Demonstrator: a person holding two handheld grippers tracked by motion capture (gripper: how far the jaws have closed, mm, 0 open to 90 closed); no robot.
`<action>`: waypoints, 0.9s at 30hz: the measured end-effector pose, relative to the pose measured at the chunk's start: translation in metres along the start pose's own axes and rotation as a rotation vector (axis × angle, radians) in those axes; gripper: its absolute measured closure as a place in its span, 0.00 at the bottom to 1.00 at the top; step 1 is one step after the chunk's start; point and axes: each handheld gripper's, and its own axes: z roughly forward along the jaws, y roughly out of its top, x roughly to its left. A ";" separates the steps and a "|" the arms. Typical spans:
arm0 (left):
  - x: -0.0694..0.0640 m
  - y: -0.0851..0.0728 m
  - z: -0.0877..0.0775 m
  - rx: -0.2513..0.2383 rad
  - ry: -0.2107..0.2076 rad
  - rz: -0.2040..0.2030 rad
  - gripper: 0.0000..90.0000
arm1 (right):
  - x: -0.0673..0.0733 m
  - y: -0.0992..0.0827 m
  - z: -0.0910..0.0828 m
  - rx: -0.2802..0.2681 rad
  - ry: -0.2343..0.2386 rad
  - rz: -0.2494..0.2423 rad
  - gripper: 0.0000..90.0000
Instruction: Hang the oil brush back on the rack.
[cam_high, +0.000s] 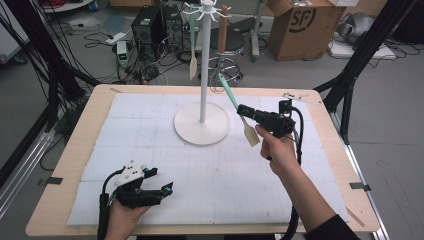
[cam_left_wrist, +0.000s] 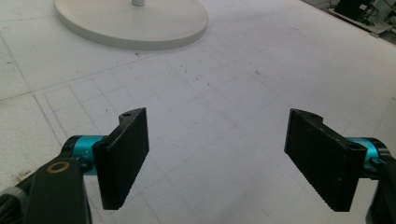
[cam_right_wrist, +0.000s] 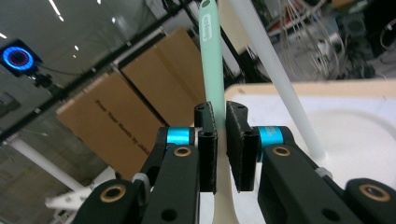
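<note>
Spatula (cam_high: 240, 116), green-handled with a pale blade, sits pinched in my right gripper (cam_high: 243, 111), held tilted in the air just right of the white stand (cam_high: 202, 75) and above the mat (cam_high: 150, 150). My left gripper (cam_high: 162, 189) rests low near the mat's front left, jaws spread wide with nothing between them. Two more utensils hang from the stand's top hooks.
</note>
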 end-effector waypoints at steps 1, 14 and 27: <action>0.000 0.000 0.000 -0.001 -0.001 0.000 0.25 | 0.002 0.004 0.001 -0.007 0.001 -0.009 0.93; 0.001 -0.001 -0.002 -0.004 0.001 -0.004 0.25 | 0.031 0.039 0.006 -0.064 0.043 -0.069 0.93; 0.003 -0.001 -0.003 -0.001 0.001 -0.005 0.25 | 0.050 0.063 0.005 -0.127 0.068 -0.107 0.93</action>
